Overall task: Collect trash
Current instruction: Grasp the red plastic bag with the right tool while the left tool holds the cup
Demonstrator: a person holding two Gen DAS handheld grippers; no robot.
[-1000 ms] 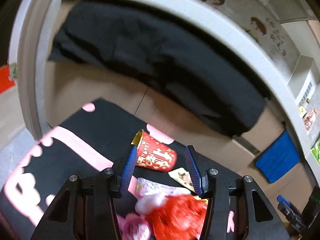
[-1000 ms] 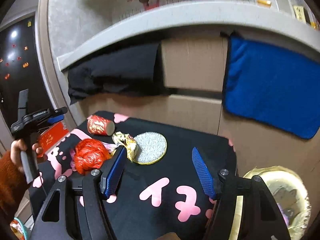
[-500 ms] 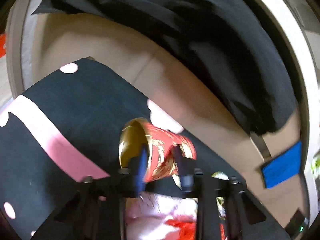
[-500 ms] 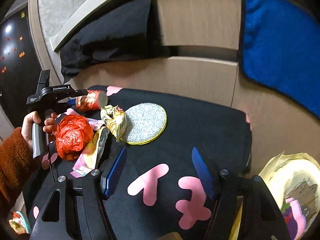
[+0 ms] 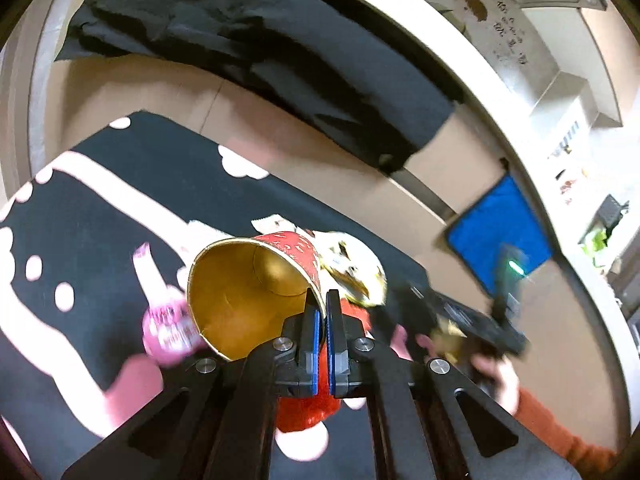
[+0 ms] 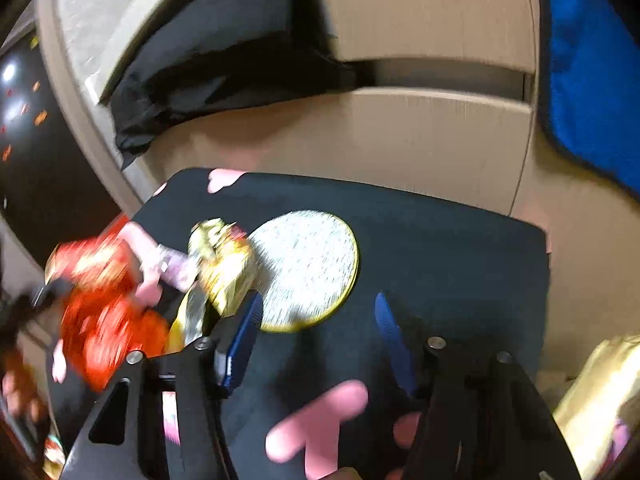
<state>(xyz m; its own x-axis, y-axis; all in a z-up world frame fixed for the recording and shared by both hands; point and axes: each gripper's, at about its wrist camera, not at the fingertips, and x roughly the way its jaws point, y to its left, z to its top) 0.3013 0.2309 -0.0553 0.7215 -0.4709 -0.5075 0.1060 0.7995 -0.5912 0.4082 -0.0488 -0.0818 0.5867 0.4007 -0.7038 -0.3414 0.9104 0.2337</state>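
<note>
— where the left wrist view starts, what do the jaws have?
— the left gripper [image 5: 322, 312] has its jaws pinched together on the rim of a red paper cup [image 5: 256, 284]. one blue pad sits inside the gold lining, the other outside, so only the cup wall is between them. the cup's mouth faces the camera.

— and under it?
— a crumpled red plastic bag [image 5: 308, 412] shows below the jaws, a pink wrapper [image 5: 168, 324] just left of the cup, and a crinkled gold wrapper [image 5: 352, 268] just behind the cup. all lie on the black surface with pink shapes [image 5: 100, 208].

— the other side?
— the right gripper [image 6: 318, 320] hangs above the same surface, its jaws closing, with nothing pressed between the blue pads. the near edge of a round silver coaster with a yellow rim [image 6: 306, 268] lies in the gap between them, and the gold wrapper is just off the left pad. the red bag and cup are a blur at the left edge.

— anything of the person?
— in the left view a hand [image 5: 492, 372] in an orange-brown sleeve holds the right tool's handle.

— further back?
— beige cabinet fronts [image 6: 420, 140] rise behind the surface. a black cloth [image 5: 248, 40] and a blue towel [image 6: 592, 80] hang on them. a gold-lined bin [image 6: 600, 392] sits at the lower right, contents unclear.
</note>
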